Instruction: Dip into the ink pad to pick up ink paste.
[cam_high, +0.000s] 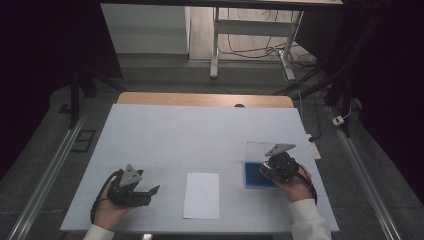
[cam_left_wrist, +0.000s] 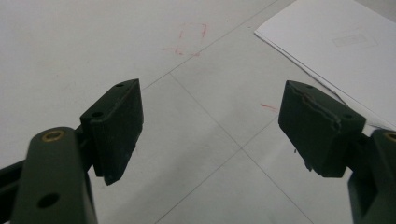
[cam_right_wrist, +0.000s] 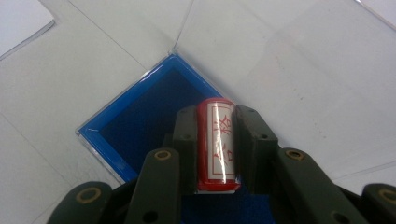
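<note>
My right gripper (cam_right_wrist: 215, 126) is shut on a red cylindrical stamp (cam_right_wrist: 217, 142) with a white label of red characters. It holds the stamp over a blue ink pad (cam_right_wrist: 140, 121) whose clear lid lies open behind it. From above, the right gripper (cam_high: 267, 170) sits over the blue ink pad (cam_high: 254, 175) at the table's right. A white sheet of paper (cam_high: 201, 195) lies in the middle near the front edge. My left gripper (cam_high: 152, 191) rests low at the front left, its jaws wide open (cam_left_wrist: 210, 121) over bare table, with the paper (cam_left_wrist: 336, 51) off to its right.
The white tabletop (cam_high: 190, 135) has faint red pen marks (cam_left_wrist: 187, 39) ahead of the left gripper. A wooden strip runs along the table's far edge (cam_high: 205, 99). Beyond it stand a desk frame with cables (cam_high: 250, 45) and a power strip on the floor (cam_high: 340, 120).
</note>
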